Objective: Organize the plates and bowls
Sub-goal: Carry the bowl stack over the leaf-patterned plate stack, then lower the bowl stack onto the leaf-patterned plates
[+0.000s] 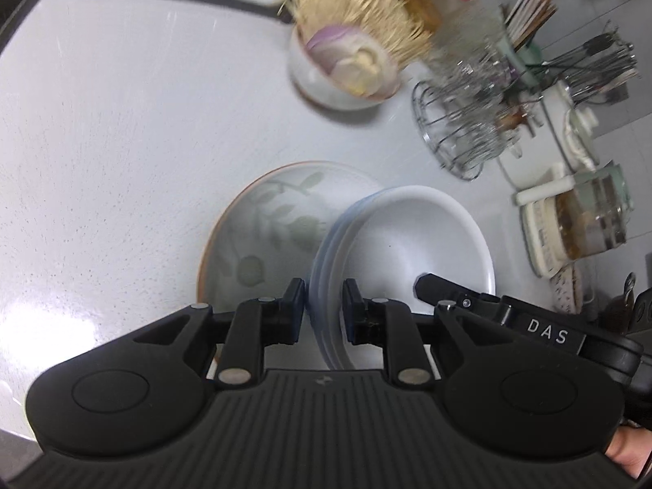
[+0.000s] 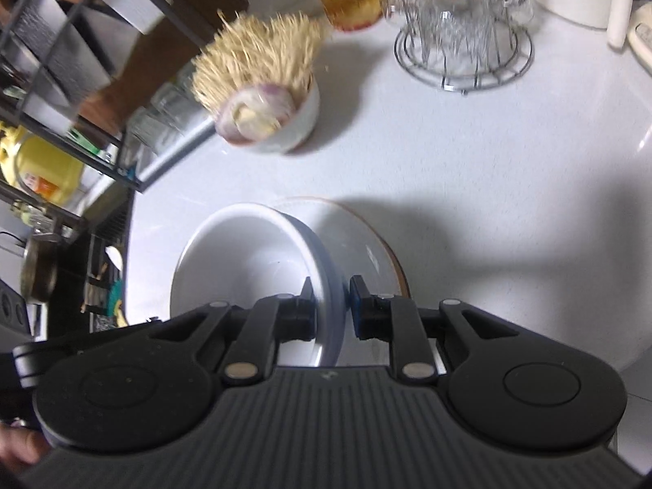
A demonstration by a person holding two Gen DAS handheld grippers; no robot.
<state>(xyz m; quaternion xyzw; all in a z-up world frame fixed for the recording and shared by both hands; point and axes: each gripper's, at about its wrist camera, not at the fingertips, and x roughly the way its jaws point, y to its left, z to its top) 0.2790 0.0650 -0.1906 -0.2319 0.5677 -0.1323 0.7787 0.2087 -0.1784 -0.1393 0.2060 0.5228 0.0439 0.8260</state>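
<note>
Left gripper [image 1: 324, 309]: my jaws are nearly closed, pinching the rim of the white bowls [image 1: 407, 240] on their left side

Right gripper [image 2: 331, 305]: also nearly closed, clamped on the opposite rim of the same stack; I carry it between both tools

Bowls: nested; I count about three rims at the edge, though the blur makes that unsure; the stack hangs tilted, its mouth turned towards my right tool's side

Plate [image 1: 265, 220]: one, pale with a leaf pattern and a brown rim; it lies flat on the white counter [image 1: 122, 122], directly below the bowls and a little to the left of them

What the move turns on: the plate is under and ahead of both tools; I judge the stack must come level and centre over it before it goes down; neither hand is clearly nearer

Other dishes: one small bowl [image 1: 338, 77] holding onion slices, farther back on the counter, beside a wire rack [image 1: 456, 130] of glasses
</note>
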